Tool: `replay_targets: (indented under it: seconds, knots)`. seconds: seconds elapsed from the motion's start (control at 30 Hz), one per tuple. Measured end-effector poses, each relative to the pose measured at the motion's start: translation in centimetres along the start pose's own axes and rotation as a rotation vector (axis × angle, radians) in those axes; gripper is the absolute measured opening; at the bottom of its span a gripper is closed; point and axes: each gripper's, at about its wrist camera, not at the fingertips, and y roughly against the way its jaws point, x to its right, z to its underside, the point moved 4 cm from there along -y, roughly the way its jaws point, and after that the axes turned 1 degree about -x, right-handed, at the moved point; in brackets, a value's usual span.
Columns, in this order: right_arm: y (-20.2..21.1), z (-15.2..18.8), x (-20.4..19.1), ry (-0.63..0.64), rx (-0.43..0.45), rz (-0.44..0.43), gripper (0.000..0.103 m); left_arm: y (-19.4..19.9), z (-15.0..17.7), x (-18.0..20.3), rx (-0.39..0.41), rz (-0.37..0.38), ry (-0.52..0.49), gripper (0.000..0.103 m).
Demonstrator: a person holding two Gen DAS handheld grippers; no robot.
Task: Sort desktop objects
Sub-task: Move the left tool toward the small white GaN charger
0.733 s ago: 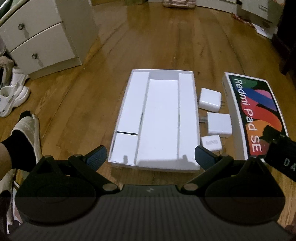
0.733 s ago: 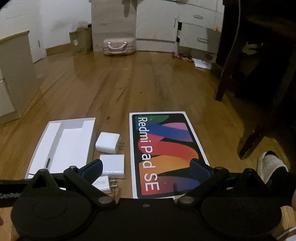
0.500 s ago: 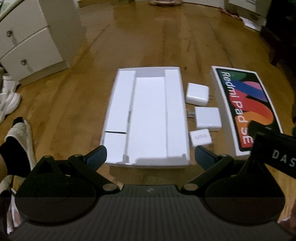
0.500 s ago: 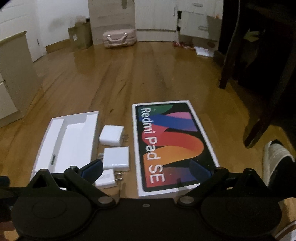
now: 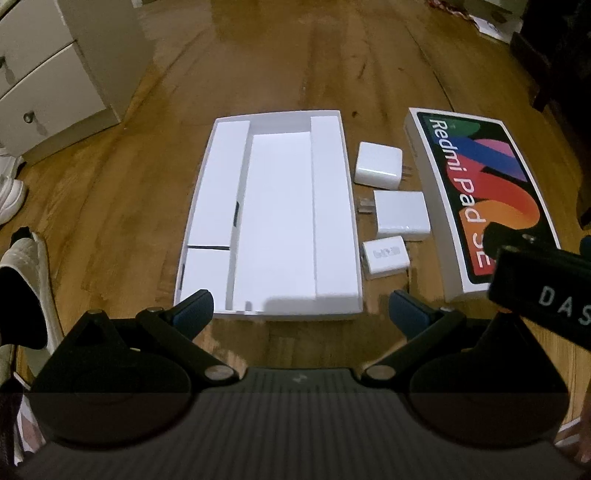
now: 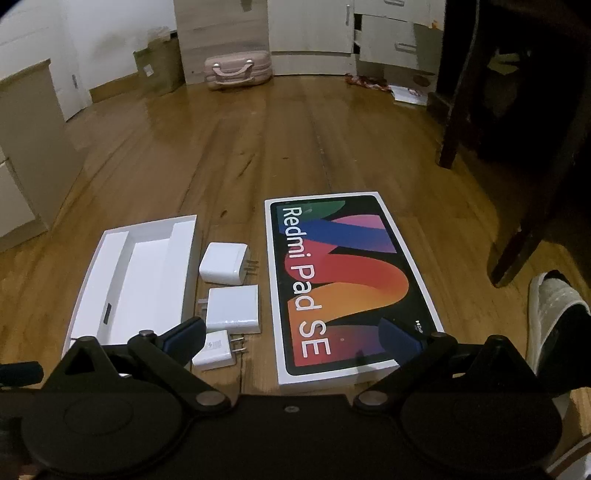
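An open white box tray [image 5: 330, 206] [image 6: 92, 280] with moulded inner compartments lies on the wooden floor. To its right, three white chargers sit in a row: a far charger [image 5: 378, 166] [image 6: 223, 264], a middle charger [image 5: 402, 214] [image 6: 232, 310] and a small near charger [image 5: 386, 256] [image 6: 216, 350]. Right of them lies the colourful Redmi Pad SE box lid [image 5: 476, 192] [image 6: 347, 284]. My left gripper [image 5: 299, 308] hangs open above the tray's near edge, holding nothing. My right gripper [image 6: 291, 336] is open over the lid's near end, empty. Its black body [image 5: 543, 291] shows in the left wrist view.
A white drawer cabinet [image 5: 55, 74] stands at the left. Dark wooden furniture legs [image 6: 517, 166] rise at the right. A pink case [image 6: 238, 68] and white cupboards [image 6: 310, 33] stand at the far wall. A person's feet in slippers [image 5: 26, 288] [image 6: 557, 317] flank the work area.
Both grippers have tilted further down and moved in over the objects, which now sit lower and larger in both views. Both stay open.
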Motion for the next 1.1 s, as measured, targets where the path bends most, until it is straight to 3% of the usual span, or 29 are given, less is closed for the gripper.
replay_targets:
  seconds: [0.57,1.1]
  knots:
    - [0.1,0.2,-0.6,0.043,0.006,-0.003,0.102,-0.8,0.2,1.4,-0.038,-0.020,-0.038,0.103]
    - [0.1,0.4,-1.0,0.086,0.007,0.005,0.100,-0.7,0.3,2.1,-0.029,0.040,-0.041,0.103]
